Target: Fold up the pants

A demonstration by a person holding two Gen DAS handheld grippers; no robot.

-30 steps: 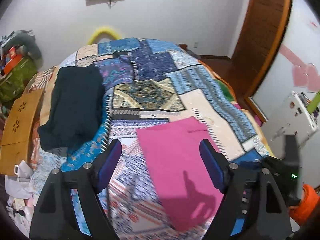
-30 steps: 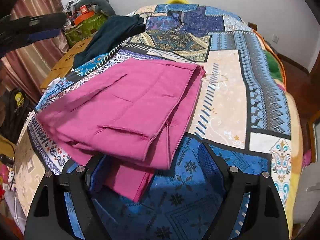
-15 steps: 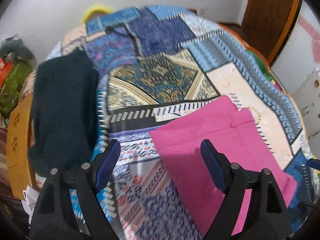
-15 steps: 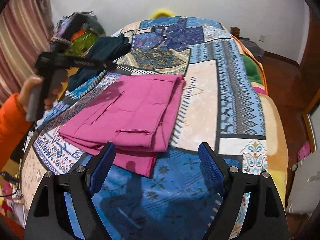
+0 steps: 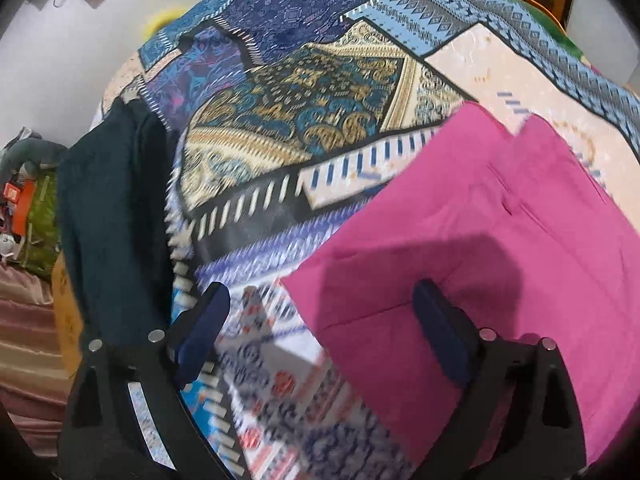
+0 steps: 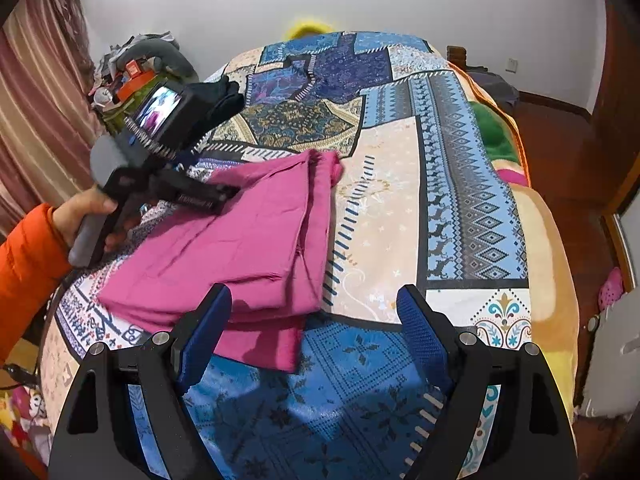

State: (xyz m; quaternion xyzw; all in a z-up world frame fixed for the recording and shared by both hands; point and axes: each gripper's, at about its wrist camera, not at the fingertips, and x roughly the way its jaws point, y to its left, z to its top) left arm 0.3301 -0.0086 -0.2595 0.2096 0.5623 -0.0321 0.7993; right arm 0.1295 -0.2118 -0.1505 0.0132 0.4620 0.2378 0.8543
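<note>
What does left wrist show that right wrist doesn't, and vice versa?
Left wrist only: the open left hand-held gripper from behind, over the near corner of the pink pants, and the full length of the dark garment.

Right wrist only: the person's hand holding that left gripper, the open right hand-held gripper, the pants' stacked folded layers, and the green blanket.

Both: pink pants lying on the patchwork bedspread, with no finger clamped on them.

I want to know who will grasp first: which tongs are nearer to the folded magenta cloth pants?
Left. The left tongs hover over the folded magenta cloth pants; the right tongs stay just off their near edge.
</note>
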